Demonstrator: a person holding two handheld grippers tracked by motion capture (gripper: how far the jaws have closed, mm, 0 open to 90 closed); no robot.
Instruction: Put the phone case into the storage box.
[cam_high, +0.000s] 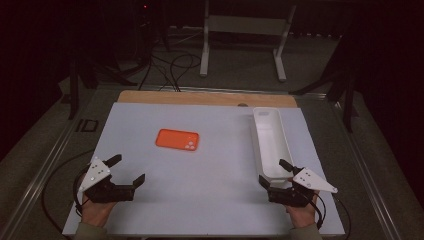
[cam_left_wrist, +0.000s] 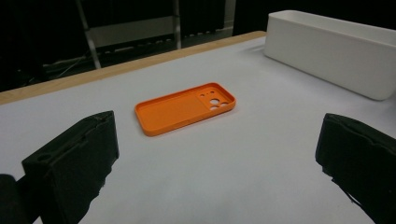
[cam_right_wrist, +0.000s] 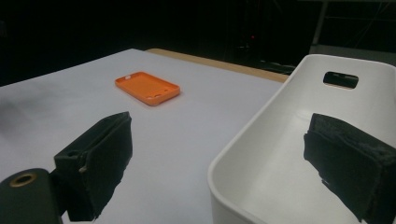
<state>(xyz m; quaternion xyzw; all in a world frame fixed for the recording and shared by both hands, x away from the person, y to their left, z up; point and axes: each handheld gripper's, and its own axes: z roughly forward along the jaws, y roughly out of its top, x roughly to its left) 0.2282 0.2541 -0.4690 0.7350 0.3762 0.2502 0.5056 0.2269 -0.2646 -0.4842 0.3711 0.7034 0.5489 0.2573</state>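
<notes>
A: How far along does it look?

B: Barely begun, I'd say. The orange phone case lies flat on the tabletop, open side up, untouched. The white bin looks empty as far as its inside shows. If the case is meant for the bin, the pick-up, the carry and the drop are all left to do.

A: And the fingers?

B: Both pairs stand apart and hold nothing. The left gripper hovers low over the tabletop, and the case sits ahead of its fingers, roughly centred between them but well beyond the tips. The right gripper is at the bin's near end, one finger over the bin's inside and the other outside its wall.

A: So the case relative to the right fingers?

B: Far ahead and off toward the outer finger, well apart.
</notes>
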